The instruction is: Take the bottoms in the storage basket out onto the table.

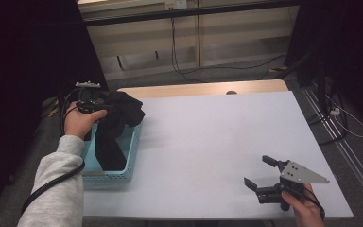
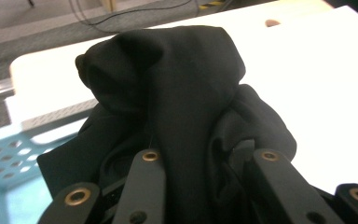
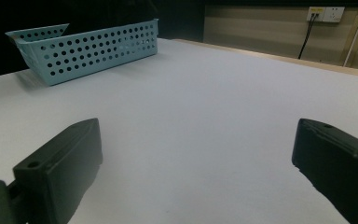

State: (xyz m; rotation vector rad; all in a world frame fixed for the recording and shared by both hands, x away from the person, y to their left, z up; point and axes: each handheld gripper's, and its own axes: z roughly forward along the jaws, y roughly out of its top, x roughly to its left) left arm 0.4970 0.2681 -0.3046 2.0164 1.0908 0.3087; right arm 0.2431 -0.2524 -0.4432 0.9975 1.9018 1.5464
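- Tabletop (image 1: 208, 142): wide bare white surface toward the right edge; I judge it the best place to lay the garment flat.
- Basket (image 1: 132, 156): light blue, at the left edge.
- Black garment (image 1: 116, 120): bunched, half inside the basket, trailing over its far rim; I should lift high so the tail comes free.
- My left gripper (image 2: 200, 163): clenched on a fold of the garment.
- My right gripper (image 1: 264, 177): released, jaws spread, near the front right corner.

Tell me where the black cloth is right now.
In the high view, the black cloth is at the table's left edge, bunched in the left gripper and draping down into the blue basket.
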